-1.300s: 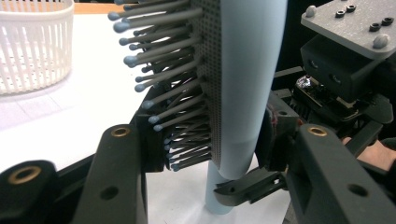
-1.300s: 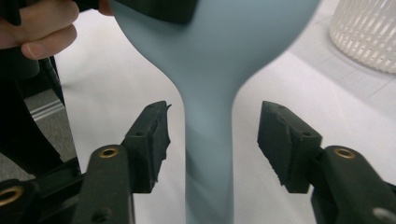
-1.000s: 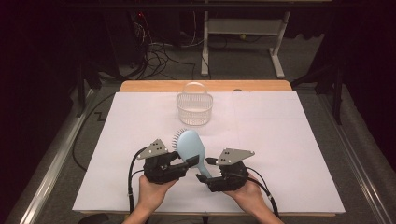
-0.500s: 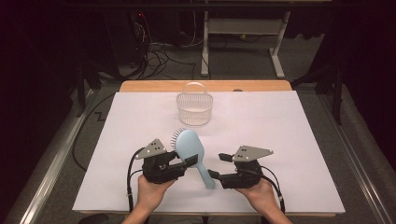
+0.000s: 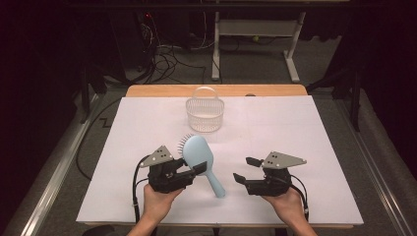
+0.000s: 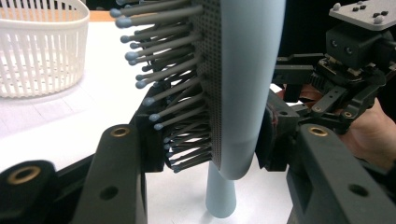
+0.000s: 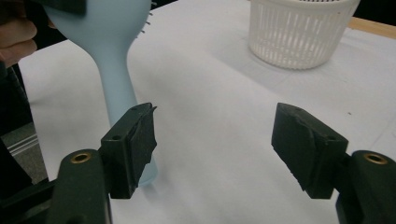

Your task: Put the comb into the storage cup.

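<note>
Pale-blue hairbrush (image 5: 200, 158) at counter (image 5: 314, 128) front centre, long axis head at 11 o'clock, handle at 5 o'clock, bristles facing 9 o'clock. Left tongs (image 5: 191, 173) clenched across brush head. Right tongs (image 5: 244, 169) at brush's 3 o'clock, released, jaws just widening, nothing between. White basket (image 5: 205, 115) at 12 o'clock.

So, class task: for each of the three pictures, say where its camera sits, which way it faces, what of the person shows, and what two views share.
High view: above the person's side, facing forward and down on the table; both hands and forearms show, left gripper shut on the hairbrush, right gripper open.
Left gripper view: on the left gripper, along its jaws clamping the hairbrush; the right hand shows beyond.
Right gripper view: on the right gripper, along its open jaws towards the basket; fingers of the left hand show.
Shared: both gripper views show hairbrush and basket.
</note>
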Tool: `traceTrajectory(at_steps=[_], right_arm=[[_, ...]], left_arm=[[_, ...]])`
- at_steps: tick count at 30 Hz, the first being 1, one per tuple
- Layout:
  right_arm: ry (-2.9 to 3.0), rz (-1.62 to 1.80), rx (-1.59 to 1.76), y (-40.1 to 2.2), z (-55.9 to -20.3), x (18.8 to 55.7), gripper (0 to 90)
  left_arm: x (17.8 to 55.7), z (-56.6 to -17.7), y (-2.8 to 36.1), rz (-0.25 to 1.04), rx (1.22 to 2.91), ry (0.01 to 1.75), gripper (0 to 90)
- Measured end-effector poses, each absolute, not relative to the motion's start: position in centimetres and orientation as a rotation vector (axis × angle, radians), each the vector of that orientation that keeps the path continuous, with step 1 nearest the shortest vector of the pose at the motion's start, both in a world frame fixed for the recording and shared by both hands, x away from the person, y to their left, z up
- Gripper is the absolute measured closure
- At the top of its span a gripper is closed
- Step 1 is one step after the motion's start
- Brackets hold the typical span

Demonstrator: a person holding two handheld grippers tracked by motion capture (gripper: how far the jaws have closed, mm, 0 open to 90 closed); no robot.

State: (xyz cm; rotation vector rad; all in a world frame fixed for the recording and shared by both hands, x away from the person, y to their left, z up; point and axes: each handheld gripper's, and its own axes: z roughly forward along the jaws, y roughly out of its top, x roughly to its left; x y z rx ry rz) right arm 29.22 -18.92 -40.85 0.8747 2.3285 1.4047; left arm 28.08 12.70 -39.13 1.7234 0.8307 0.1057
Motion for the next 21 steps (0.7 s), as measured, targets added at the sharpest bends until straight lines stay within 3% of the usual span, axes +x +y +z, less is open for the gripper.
traceTrajectory(at_steps=[21], right_arm=[[2.131, 1.421, 1.002, -25.1, -41.5, 28.0, 29.5]], left_arm=[[28.0, -38.7, 13.4, 0.128, 1.704, 0.838, 54.1]])
